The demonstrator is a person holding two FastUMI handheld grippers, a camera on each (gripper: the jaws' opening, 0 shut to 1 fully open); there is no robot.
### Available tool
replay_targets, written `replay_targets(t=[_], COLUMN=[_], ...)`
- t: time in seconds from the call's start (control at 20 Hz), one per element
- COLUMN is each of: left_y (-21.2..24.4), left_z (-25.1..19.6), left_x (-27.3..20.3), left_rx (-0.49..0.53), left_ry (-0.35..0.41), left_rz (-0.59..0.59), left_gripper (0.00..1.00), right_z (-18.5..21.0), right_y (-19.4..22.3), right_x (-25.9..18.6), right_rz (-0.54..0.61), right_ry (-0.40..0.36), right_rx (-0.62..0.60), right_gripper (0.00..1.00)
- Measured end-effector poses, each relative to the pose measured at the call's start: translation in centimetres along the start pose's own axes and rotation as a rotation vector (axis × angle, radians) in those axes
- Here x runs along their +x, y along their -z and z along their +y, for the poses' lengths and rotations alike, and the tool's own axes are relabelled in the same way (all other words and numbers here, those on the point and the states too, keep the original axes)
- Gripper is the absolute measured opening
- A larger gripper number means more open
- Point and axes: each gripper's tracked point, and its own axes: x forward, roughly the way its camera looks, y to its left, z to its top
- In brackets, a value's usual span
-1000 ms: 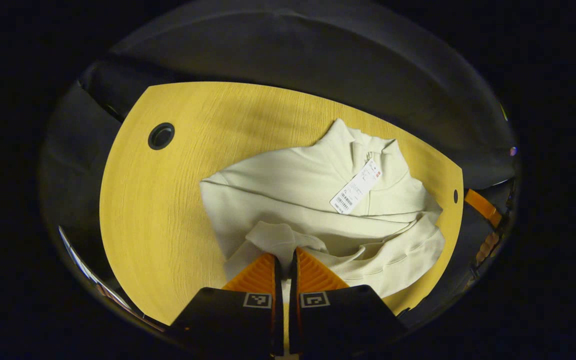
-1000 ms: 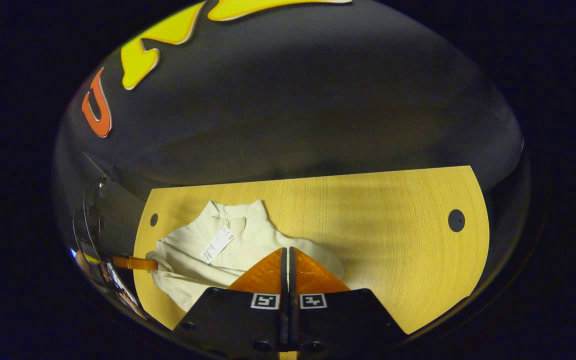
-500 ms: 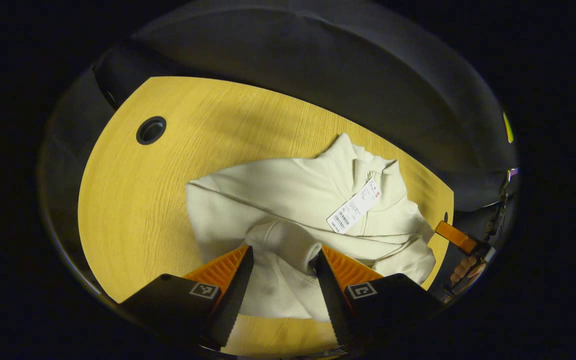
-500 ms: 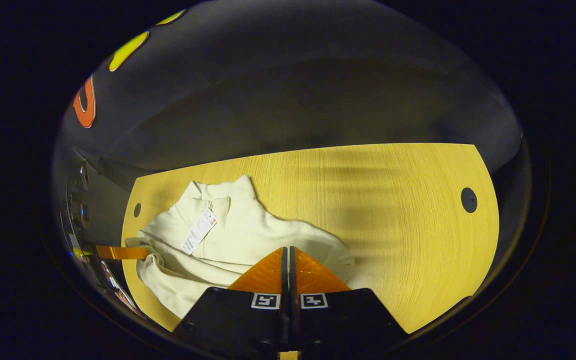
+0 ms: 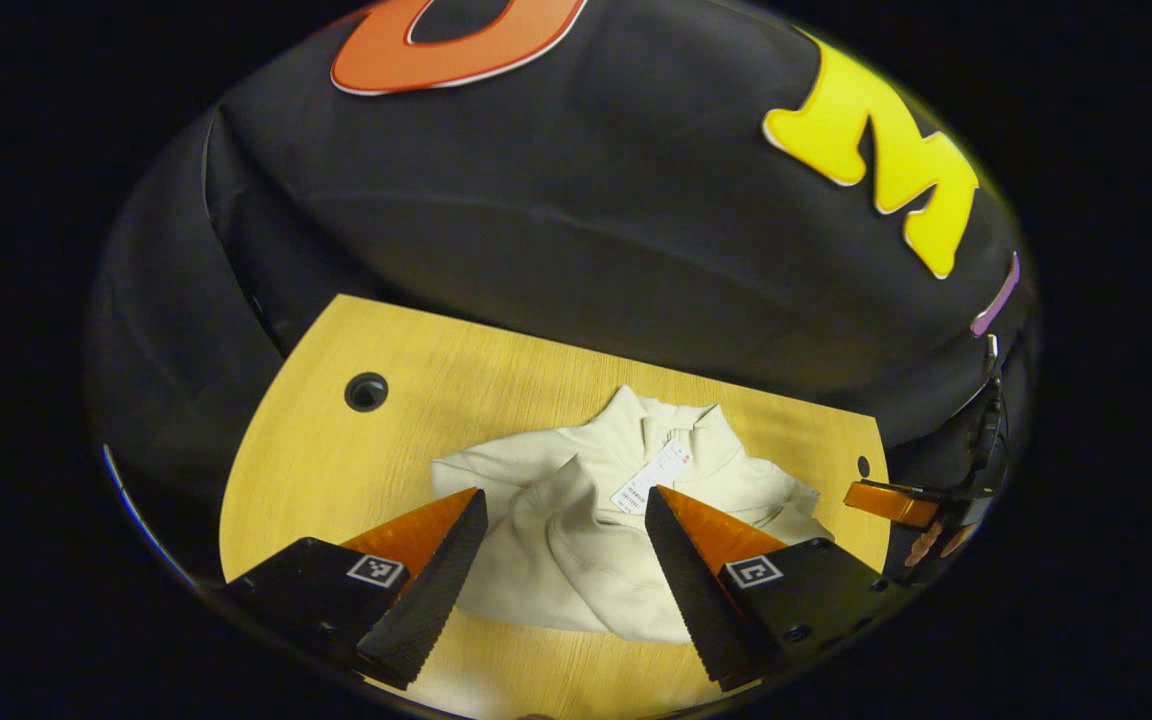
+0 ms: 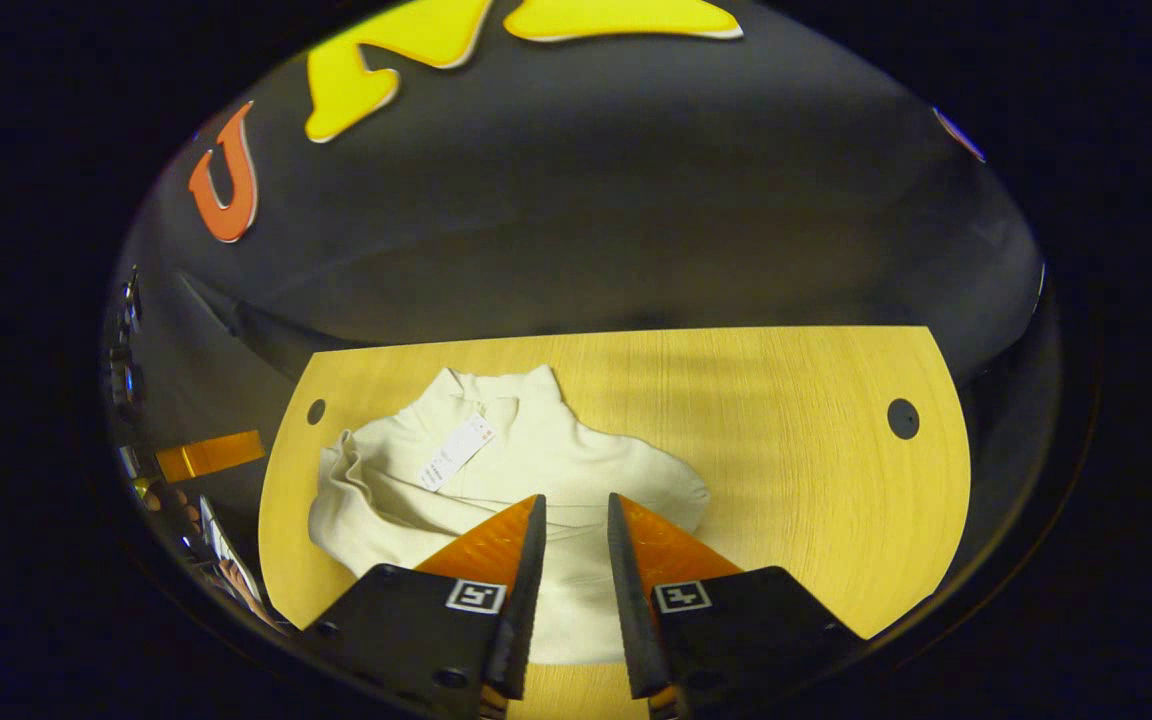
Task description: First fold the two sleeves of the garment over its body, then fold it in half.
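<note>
Holding both grippers above the garment (image 5: 576,540): your left gripper (image 5: 564,505) fingers spread wide, right gripper (image 6: 570,510) fingers slightly parted, nothing grasped; garment folded on table (image 6: 786,420).

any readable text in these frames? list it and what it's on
Nothing legible.
Hang tag at the garment collar: print too small to read.
Square markers on the left gripper and right gripper: coded patterns, no words.
Table: no text.

One garment (image 5: 576,540), one tag (image 5: 650,478), one table (image 5: 316,470)
</note>
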Motion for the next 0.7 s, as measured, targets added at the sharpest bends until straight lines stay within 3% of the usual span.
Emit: replay_targets(t=[0.05,0.1,0.2,0.25,0.7], left_y=[-0.5,-0.6,-0.6,-0.8,-2.6], left_z=[-0.2,-0.2,-0.7,-0.9,-2.6], left_x=[-1.5,-3.1,-6.1,-8.1,-24.9], left_rx=[0.009,0.011,0.010,0.011,0.108], left_ry=[-0.004,-0.007,0.000,0.002,-0.028], left_rz=[-0.034,-0.066,-0.121,-0.150,-0.516], left_gripper=[1.00,1.00,1.00,1.00,1.00], right_z=[0.7,1.3,2.7,3.3,7.4], right_y=[0.1,-0.1,-0.2,-0.2,1.8], right_x=[-1.6,-3.4,-7.1,-9.0,-25.6], right_rz=[-0.029,-0.059,-0.113,-0.140,-0.422], right_ry=[-0.007,-0.008,-0.005,-0.002,0.086], right_rx=[-0.024,-0.044,-0.078,-0.098,-0.213], right_gripper=[0.47,0.75,0.94,0.98,0.98])
